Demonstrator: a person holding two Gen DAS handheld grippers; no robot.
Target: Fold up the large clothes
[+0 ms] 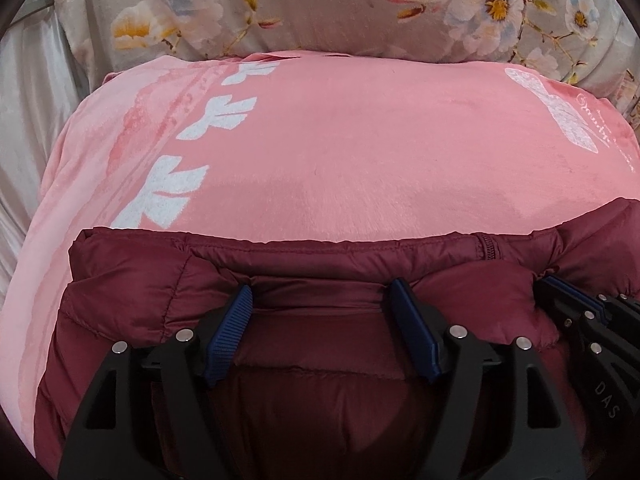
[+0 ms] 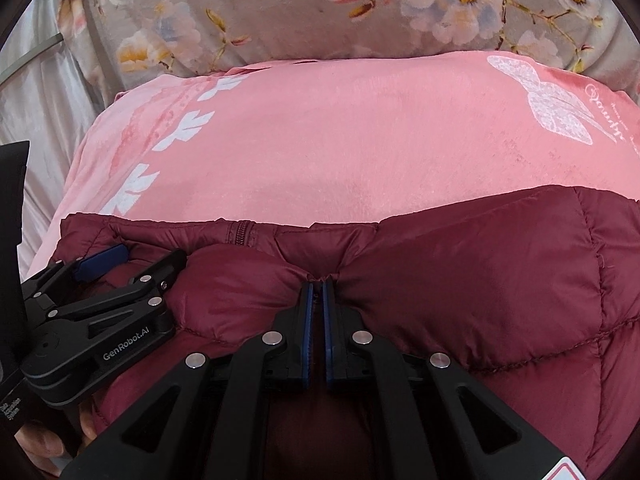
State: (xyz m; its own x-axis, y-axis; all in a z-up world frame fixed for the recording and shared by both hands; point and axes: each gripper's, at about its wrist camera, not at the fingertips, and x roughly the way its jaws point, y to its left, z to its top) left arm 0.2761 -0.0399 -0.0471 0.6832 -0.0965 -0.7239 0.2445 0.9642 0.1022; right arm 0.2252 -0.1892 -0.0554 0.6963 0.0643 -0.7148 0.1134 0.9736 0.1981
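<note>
A grey floral-print bedcover [image 1: 304, 8] spans the far side of the bed, with pale silky fabric [image 1: 28, 128] bunched at the left edge. In front of it lies a pink plush blanket with white leaf and butterfly prints [image 1: 340, 140], spread flat. On the blanket's near part rests the maroon quilted puffer jacket [image 2: 500, 280], its zipped edge [image 2: 240, 234] turned toward the far side. The left gripper [image 1: 322, 330] sits on the jacket with its blue-padded fingers [image 1: 230, 332] spread wide, pressing into the padding and clamping nothing. The right gripper [image 2: 318, 332] lies just beside it, its fingers [image 2: 307, 328] drawn almost together and pinching a small pucker of the jacket's fabric at the tips. A bare hand [image 2: 44, 446] shows below the left gripper's body.
</note>
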